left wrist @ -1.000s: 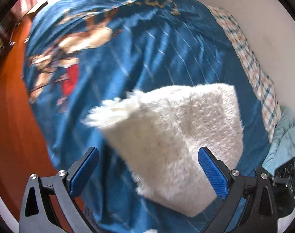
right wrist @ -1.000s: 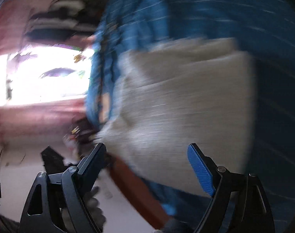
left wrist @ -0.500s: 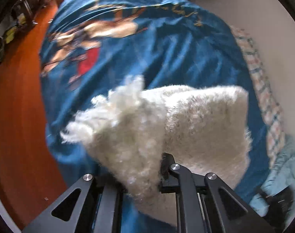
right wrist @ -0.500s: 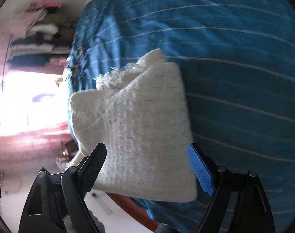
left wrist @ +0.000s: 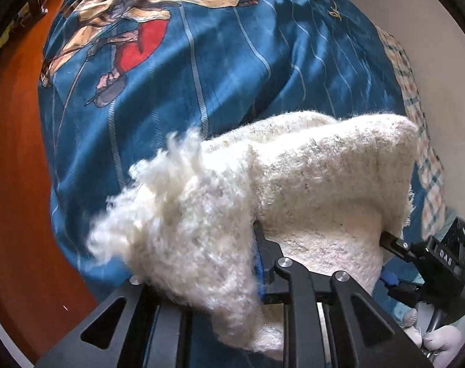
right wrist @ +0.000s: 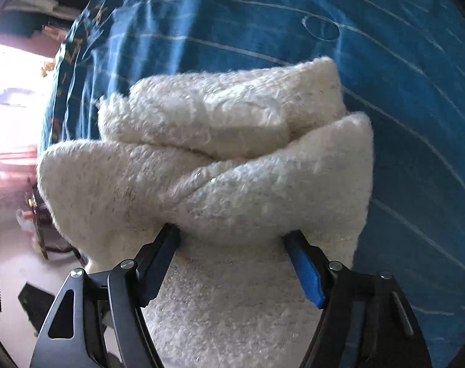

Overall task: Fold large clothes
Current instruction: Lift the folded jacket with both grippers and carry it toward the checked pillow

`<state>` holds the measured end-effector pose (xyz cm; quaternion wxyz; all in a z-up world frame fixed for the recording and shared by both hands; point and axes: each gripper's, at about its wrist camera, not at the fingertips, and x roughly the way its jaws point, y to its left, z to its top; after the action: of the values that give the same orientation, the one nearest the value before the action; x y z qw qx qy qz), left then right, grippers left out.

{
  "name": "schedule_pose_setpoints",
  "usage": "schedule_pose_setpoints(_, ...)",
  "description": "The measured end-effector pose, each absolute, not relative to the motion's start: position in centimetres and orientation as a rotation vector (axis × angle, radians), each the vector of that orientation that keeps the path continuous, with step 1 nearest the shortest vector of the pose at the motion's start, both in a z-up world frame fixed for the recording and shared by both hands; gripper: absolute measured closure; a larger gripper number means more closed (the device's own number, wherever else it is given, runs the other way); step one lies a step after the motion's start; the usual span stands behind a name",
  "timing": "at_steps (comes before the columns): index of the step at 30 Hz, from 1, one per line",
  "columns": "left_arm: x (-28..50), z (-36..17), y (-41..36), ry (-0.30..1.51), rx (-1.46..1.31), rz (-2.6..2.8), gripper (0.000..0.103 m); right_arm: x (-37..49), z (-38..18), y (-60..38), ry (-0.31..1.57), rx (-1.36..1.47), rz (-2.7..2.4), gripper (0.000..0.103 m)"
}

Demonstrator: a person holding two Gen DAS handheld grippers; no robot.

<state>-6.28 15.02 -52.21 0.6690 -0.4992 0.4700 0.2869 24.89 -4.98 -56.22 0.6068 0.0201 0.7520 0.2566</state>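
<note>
A thick white fluffy garment (left wrist: 309, 190) is folded into a bundle and held up over a blue bed cover (left wrist: 232, 61). My left gripper (left wrist: 257, 263) is shut on its near edge, the fleece draping over the left finger. The right gripper (left wrist: 398, 245) shows at the right of the left wrist view, clamped on the bundle's right edge. In the right wrist view the bundle (right wrist: 232, 159) fills the middle, and my right gripper (right wrist: 232, 239) has both fingers pressed into its folded layers.
The blue cover (right wrist: 324, 15) with a printed figure (left wrist: 128, 30) spreads over the bed. A checked sheet (left wrist: 416, 92) runs along the wall on the right. An orange wooden floor (left wrist: 14, 168) lies to the left. A bright window (right wrist: 11, 98) and clutter sit beyond the bed.
Both grippers closed on the white garment, the left first, then the right. The bundle has folded over and come nearer to both cameras.
</note>
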Motion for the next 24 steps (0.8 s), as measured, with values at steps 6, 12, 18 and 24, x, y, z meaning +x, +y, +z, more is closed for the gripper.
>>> schedule_pose_setpoints(6, -8.8, -52.0, 15.8, 1.003, -1.288, 0.602, 0.052, 25.5, -55.6, -13.0, 1.753, 0.353, 0.716, 0.023)
schedule_pose_setpoints(12, -8.2, -52.9, 15.8, 0.921, -1.320, 0.648, 0.058, 24.4, -64.4, -17.0, 1.853, 0.679, 0.866, 0.021)
schedule_pose_setpoints(18, -7.3, -52.0, 16.5, 0.920, -1.269, 0.671, 0.085, 24.5, -67.3, -14.0, 1.772, 0.828, 1.087, 0.017)
schedule_pose_setpoints(24, -6.8, -51.1, 17.1, 0.958, -1.195, 0.682, 0.088, 24.2, -66.0, -14.0, 1.693, 0.937, 1.064, 0.041)
